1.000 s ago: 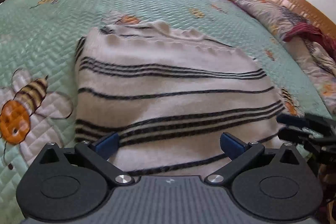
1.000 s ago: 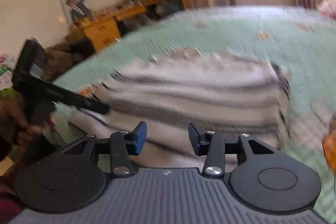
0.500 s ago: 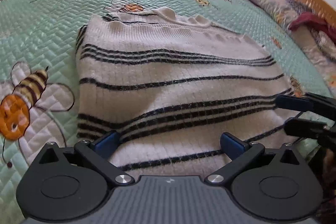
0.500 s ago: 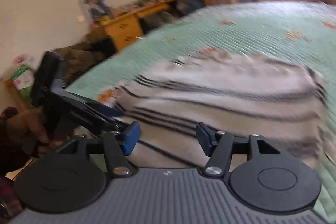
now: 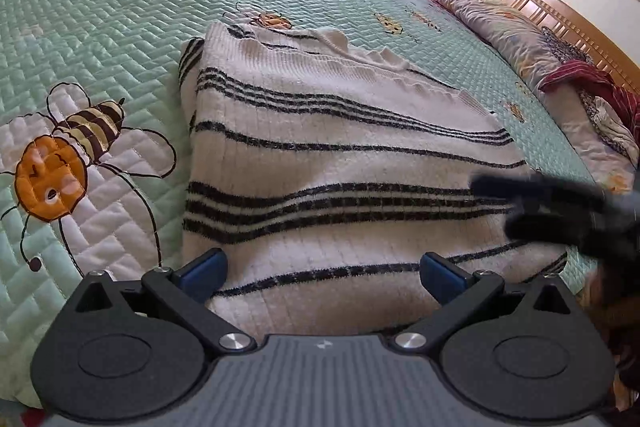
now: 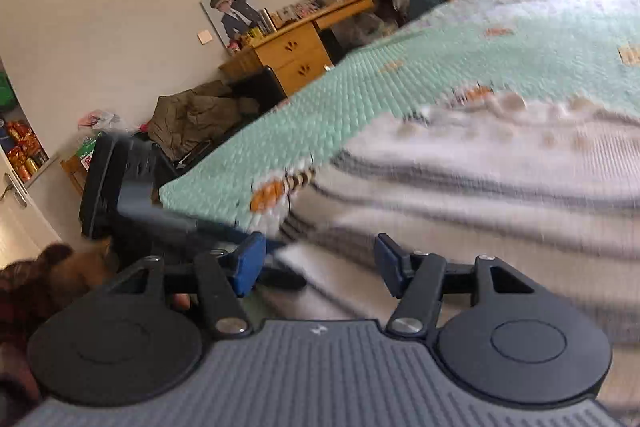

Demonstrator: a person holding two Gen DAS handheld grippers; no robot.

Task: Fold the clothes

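Observation:
A white knit sweater with black stripes (image 5: 340, 163) lies folded on the green quilted bedspread (image 5: 120, 7). My left gripper (image 5: 322, 273) is open over the sweater's near edge, its blue pads wide apart, nothing held. The right gripper (image 5: 532, 207) shows blurred at the sweater's right edge in the left wrist view. In the right wrist view the right gripper (image 6: 318, 263) is open above the near edge of the blurred sweater (image 6: 500, 179). The left gripper's body (image 6: 120, 183) shows at the left, held by a hand (image 6: 60, 275).
A bee pattern (image 5: 60, 163) marks the bedspread left of the sweater. Pillows and a red garment (image 5: 588, 83) lie along the wooden headboard (image 5: 560, 23) at the right. A wooden desk (image 6: 296, 51), bookshelves and a pile of clothes (image 6: 196, 115) stand beyond the bed's foot.
The right gripper has swung left and opened wider, its view blurring. In the left wrist view it has moved in over the sweater's right edge. The left gripper has drawn back slightly.

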